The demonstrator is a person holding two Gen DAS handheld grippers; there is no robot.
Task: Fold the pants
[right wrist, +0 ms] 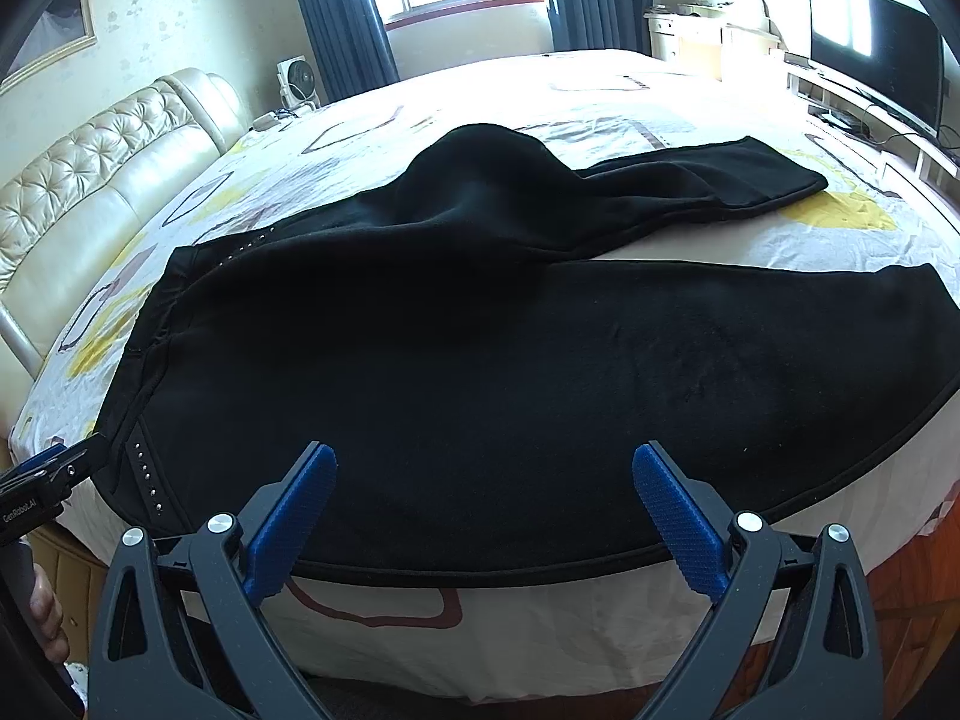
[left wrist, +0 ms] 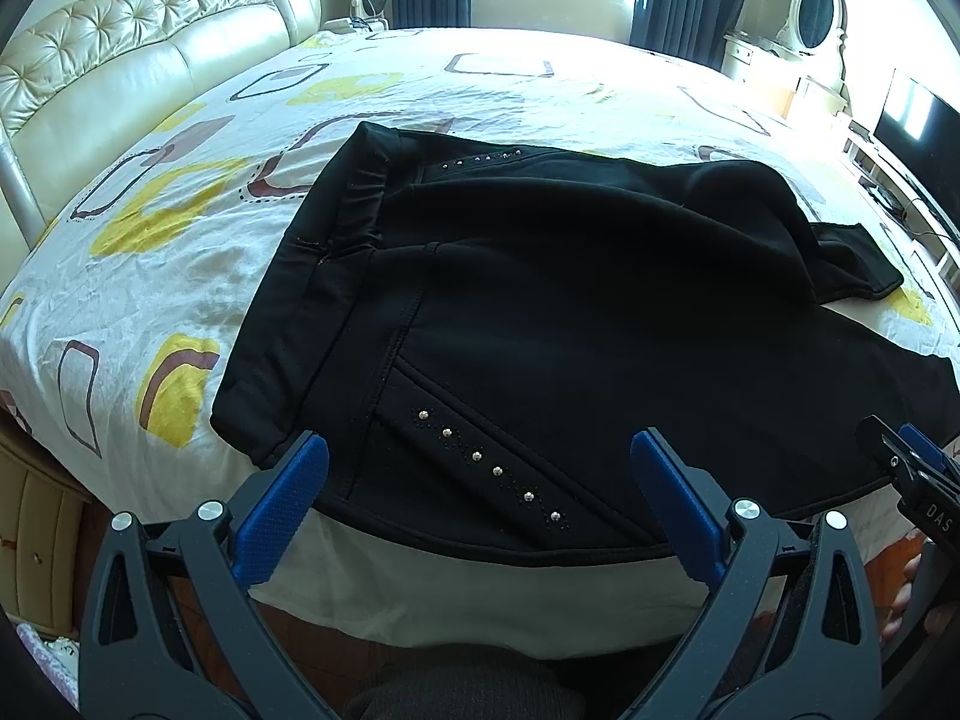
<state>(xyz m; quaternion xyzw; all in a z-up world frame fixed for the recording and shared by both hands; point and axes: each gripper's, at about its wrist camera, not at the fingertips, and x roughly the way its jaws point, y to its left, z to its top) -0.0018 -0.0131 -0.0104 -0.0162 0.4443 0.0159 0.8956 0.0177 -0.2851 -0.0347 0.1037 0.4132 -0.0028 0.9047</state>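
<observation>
Your bed (left wrist: 180,252) carries the black pants (left wrist: 540,312) spread along its near edge, waistband toward the headboard (left wrist: 120,60), far leg bunched up, while your left gripper (left wrist: 478,501) and right gripper (right wrist: 483,516) hover over that edge, fingers (left wrist: 282,498) apart and empty.

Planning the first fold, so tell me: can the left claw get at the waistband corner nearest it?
Probably yes: the left claw is open, nothing lies between it and the waistband corner by its left finger.

Dark grey left tool (left wrist: 478,495), blue ribbed pads (left wrist: 282,507), silver screws
</observation>
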